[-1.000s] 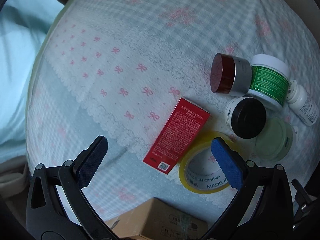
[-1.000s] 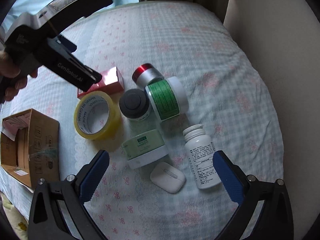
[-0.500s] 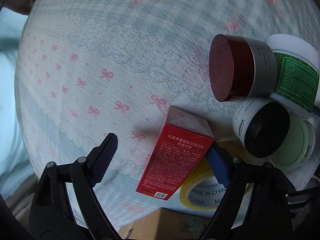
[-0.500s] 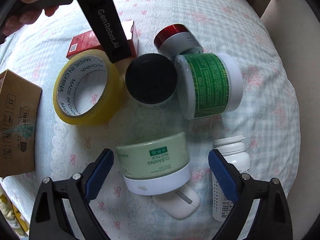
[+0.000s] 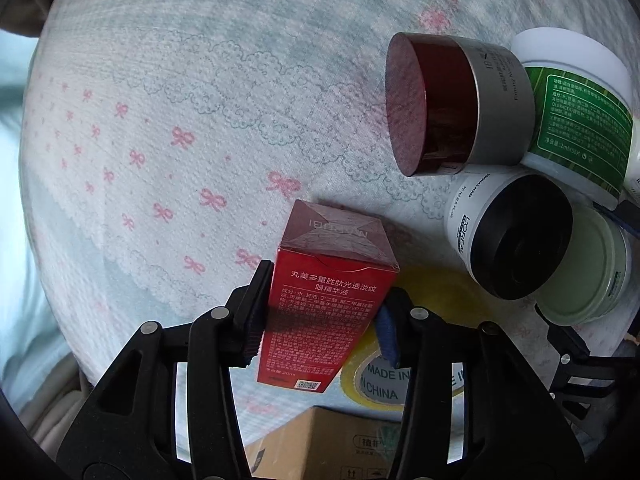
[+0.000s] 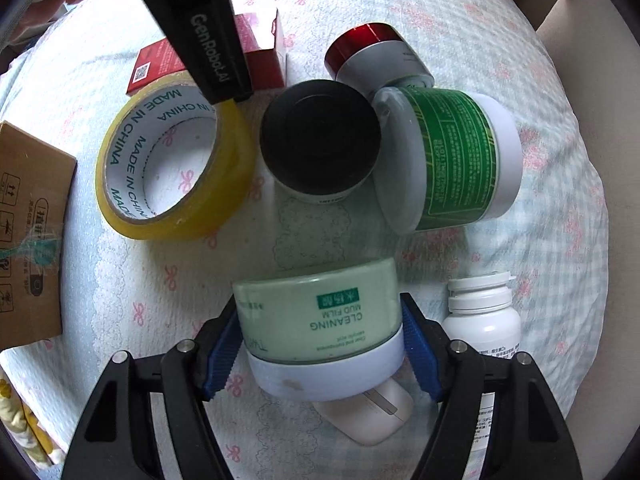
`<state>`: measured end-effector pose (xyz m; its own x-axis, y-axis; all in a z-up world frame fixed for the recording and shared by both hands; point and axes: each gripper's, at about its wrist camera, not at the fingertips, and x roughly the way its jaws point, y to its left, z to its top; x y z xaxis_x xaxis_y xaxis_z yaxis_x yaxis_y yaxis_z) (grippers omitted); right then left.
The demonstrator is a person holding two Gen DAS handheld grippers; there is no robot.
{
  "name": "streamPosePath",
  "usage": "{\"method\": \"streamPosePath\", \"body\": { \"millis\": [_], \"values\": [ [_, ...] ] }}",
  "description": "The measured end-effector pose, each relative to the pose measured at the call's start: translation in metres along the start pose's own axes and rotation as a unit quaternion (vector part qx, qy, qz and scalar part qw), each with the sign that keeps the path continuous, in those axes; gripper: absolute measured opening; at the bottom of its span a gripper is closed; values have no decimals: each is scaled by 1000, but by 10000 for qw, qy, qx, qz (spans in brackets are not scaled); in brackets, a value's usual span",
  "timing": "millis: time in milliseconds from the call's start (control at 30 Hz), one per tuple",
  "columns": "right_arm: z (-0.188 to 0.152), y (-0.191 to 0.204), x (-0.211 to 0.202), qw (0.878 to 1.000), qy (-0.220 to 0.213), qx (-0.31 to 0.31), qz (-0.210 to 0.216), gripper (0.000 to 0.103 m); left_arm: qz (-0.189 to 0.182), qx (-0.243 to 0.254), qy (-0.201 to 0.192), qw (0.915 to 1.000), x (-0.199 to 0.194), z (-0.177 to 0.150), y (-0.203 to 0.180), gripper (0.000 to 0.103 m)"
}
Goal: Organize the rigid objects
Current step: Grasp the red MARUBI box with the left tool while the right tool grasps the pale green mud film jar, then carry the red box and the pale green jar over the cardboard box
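My left gripper (image 5: 320,316) is shut on a red carton (image 5: 328,304) and grips its two long sides; the carton also shows in the right wrist view (image 6: 260,56). My right gripper (image 6: 320,344) is shut on a pale green mud-film jar (image 6: 320,324) that lies on its side; the jar shows in the left wrist view (image 5: 588,276). A black-lidded white jar (image 6: 320,140), a green-labelled white jar (image 6: 452,160), a red-lidded silver jar (image 6: 372,52), a yellow tape roll (image 6: 172,164), a white pill bottle (image 6: 480,320) and a small white case (image 6: 372,412) lie on the bed sheet (image 6: 520,60).
A brown cardboard box (image 6: 28,240) sits at the left edge in the right wrist view and shows below the carton in the left wrist view (image 5: 320,444). A beige cushion (image 6: 592,60) borders the bed on the right. The left tool's black body (image 6: 200,28) hangs over the tape roll.
Both grippers moved down and forward and closed. The left one closed on the red carton; the right one closed on the green mud-film jar.
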<state>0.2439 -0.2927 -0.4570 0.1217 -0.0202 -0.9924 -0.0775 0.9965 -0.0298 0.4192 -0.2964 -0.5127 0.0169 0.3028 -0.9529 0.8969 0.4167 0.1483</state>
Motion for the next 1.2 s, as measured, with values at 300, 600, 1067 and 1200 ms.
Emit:
{"method": "streamPosePath", "body": {
  "millis": [300,600,1067,1200],
  "values": [
    [-8,-28,-26,9990,-197,387,137,69,74,-467,-268,9985,-28,-21,23,38],
    [0,-43,-67,9973,-471,562,29,69,-188,-1265,-631,9898,-69,-50,45,37],
    [-6,-17,-198,9935,-1031,491,-1,69,-493,-2556,-1665,9511,-214,-188,59,37],
    [-7,9,-237,9915,-1227,424,38,69,-582,-2864,-1921,9368,-235,-250,68,37]
  ]
}}
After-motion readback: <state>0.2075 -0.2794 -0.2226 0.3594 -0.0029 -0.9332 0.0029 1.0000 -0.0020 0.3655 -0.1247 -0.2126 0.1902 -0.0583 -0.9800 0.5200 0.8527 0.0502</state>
